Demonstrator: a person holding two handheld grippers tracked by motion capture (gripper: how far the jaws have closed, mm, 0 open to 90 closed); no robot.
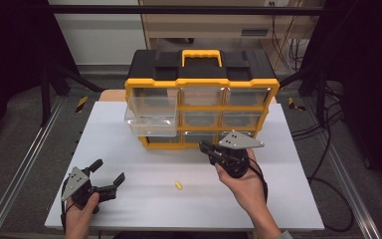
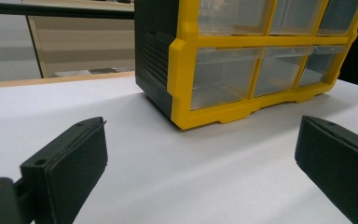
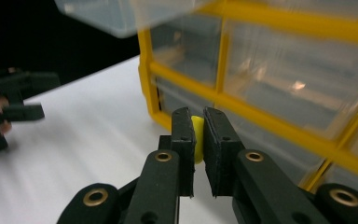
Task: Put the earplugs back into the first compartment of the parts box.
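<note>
A black and yellow drawer cabinet (image 1: 201,74) stands at the back of the white table (image 1: 129,149). Its top-left clear drawer (image 1: 151,117) is pulled out. My right gripper (image 1: 205,147) hovers in front of the cabinet's bottom row, shut on a small yellow piece (image 3: 197,137) between its pads. In the right gripper view the cabinet frame (image 3: 261,112) is close ahead and the pulled-out drawer (image 3: 116,14) is above. A second small yellow piece (image 1: 178,185) lies on the table. My left gripper (image 1: 108,172) rests at the front left, open and holding nothing (image 2: 200,130).
The cabinet's corner (image 2: 186,84) is ahead in the left gripper view. Bare white table lies between the two hands. Metal rails run along both sides of the table, and cables hang at the right. The left gripper (image 3: 9,112) appears far off in the right gripper view.
</note>
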